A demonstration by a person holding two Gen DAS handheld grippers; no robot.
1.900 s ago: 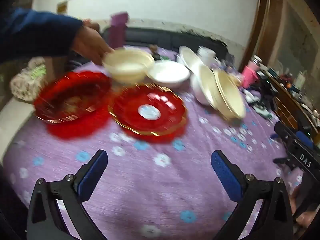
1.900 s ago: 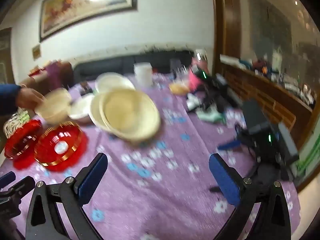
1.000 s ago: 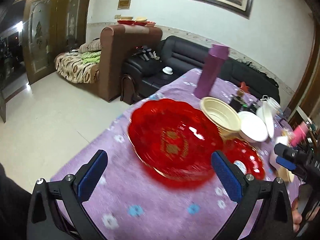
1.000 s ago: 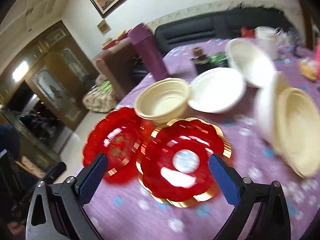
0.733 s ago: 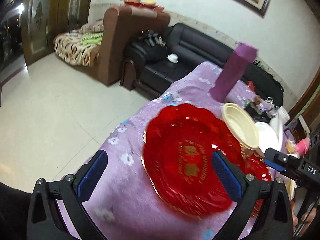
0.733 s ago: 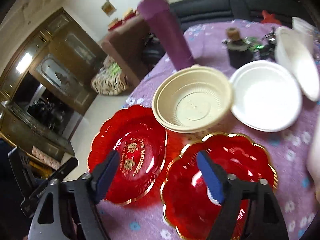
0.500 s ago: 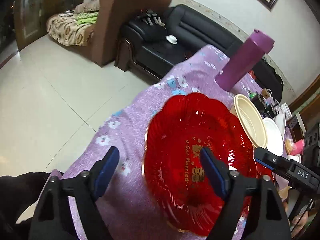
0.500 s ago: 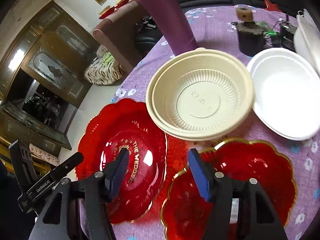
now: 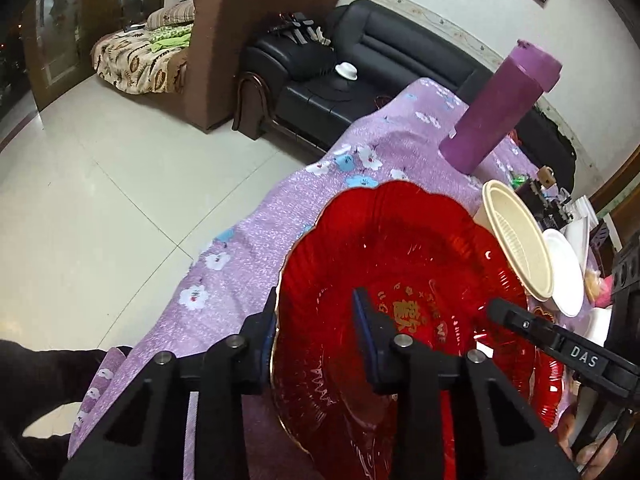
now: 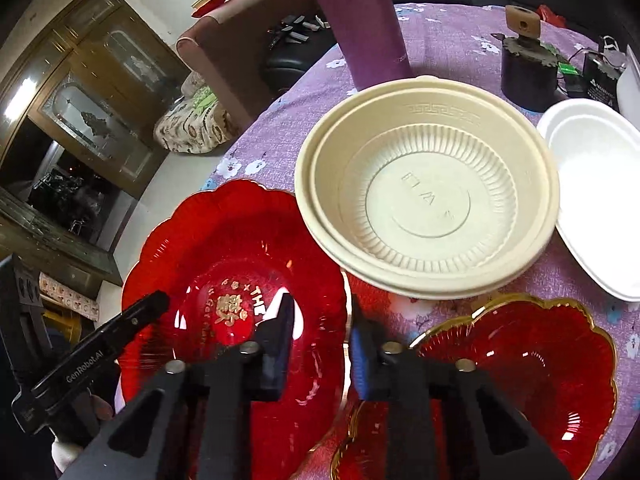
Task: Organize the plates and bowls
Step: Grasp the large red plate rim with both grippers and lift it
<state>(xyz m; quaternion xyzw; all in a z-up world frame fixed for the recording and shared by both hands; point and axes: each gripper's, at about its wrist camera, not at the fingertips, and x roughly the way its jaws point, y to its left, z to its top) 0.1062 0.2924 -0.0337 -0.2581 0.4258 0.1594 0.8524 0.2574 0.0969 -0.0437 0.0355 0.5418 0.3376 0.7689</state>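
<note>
- Left wrist view: the red lettered plate lies at the near-left edge of the purple-clothed table, and the left gripper has just been closing, its jaws now clamped over the plate's left rim, one pad outside and one inside.
- In the right wrist view the right gripper has likewise just been closing and now pinches the same plate's right rim.
- Just beside it sits a second red plate with a gold edge, apparently overlapping it slightly.
- Behind them stand a beige bowl, a white plate and a purple flask.
- Judging by this spread, sorting has barely begun: nothing looks stacked yet, and the two red plates seem the first pair to join.
</note>
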